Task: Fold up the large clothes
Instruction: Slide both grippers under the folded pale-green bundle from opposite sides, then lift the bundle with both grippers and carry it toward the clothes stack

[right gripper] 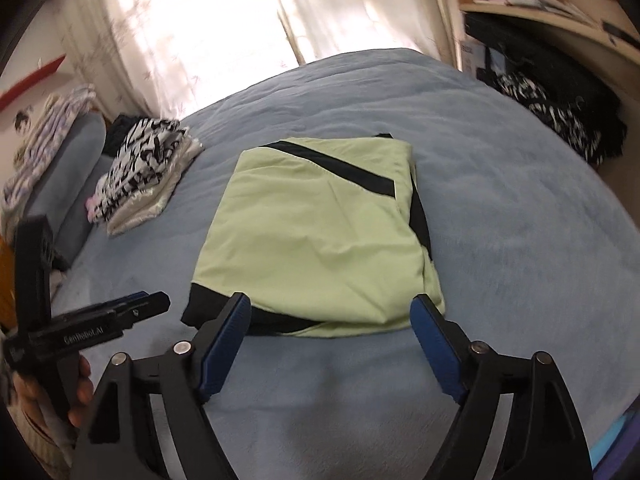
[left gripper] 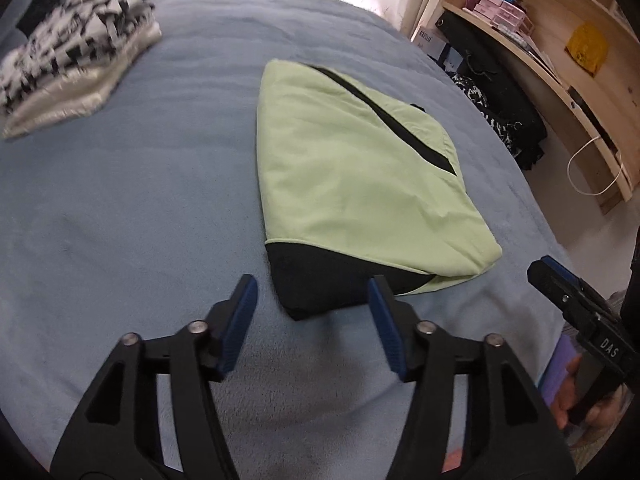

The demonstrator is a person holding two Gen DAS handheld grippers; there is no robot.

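My left tool [left gripper: 312,292] apart, empty | my right tool [right gripper: 330,312] apart, empty | folded light-green, black-trimmed fabric garment [right gripper: 316,236] flat on blue fleece bed [right gripper: 500,208], apparently untouched.

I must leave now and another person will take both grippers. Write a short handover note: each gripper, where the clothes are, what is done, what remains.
Left gripper: open, empty, above the near black edge of the green garment.
Right gripper: open wide, empty, above the same near edge.
Green garment: lies folded into a compact rectangle in the middle of the blue bed, released by both grippers.
Black-and-white stack: folded clothes at the far left of the bed.
Done: this garment looks folded.
Left: probably move it to the stack; dark clothes beside the bed on the right may be next.
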